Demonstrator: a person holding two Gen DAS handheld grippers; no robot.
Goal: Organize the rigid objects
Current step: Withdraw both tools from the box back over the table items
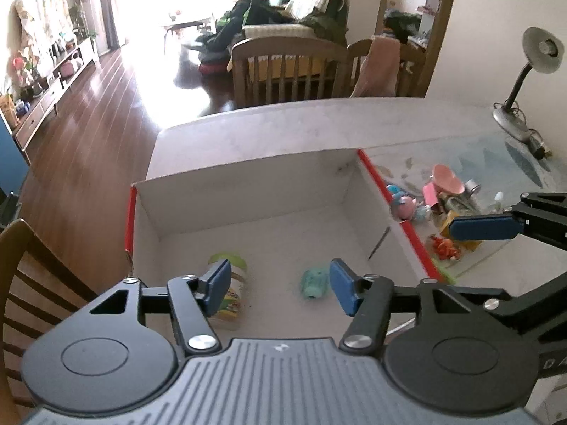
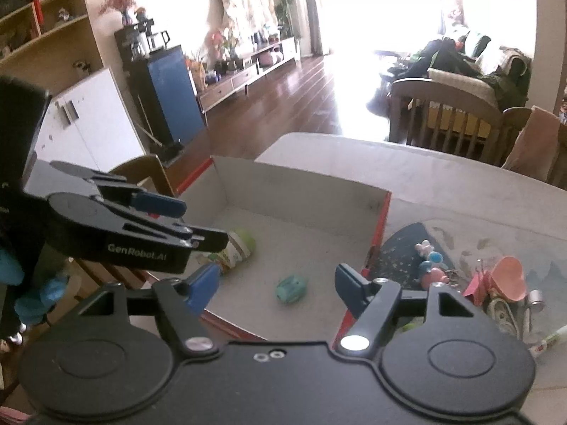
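A white box with red edges (image 1: 407, 226) (image 2: 384, 219) stands on the table. Inside lie a green-lidded jar (image 1: 232, 294) (image 2: 239, 246), on its side, and a small teal toy (image 1: 313, 281) (image 2: 291, 288). My left gripper (image 1: 280, 288) is open and empty, above the box's near side between the jar and the toy. My right gripper (image 2: 276, 288) is open and empty, over the box's near right corner. A pile of small things lies to the right of the box: a pink cup (image 1: 447, 179) (image 2: 506, 278), cartoon figures (image 1: 404, 205) (image 2: 432, 267) and an orange toy (image 1: 444, 248).
A desk lamp (image 1: 524, 81) stands at the table's far right. Wooden chairs (image 1: 287, 71) stand behind the table, another (image 1: 32, 283) at the near left. A white tube (image 2: 547, 341) lies at the right. The right gripper shows in the left wrist view (image 1: 485, 226).
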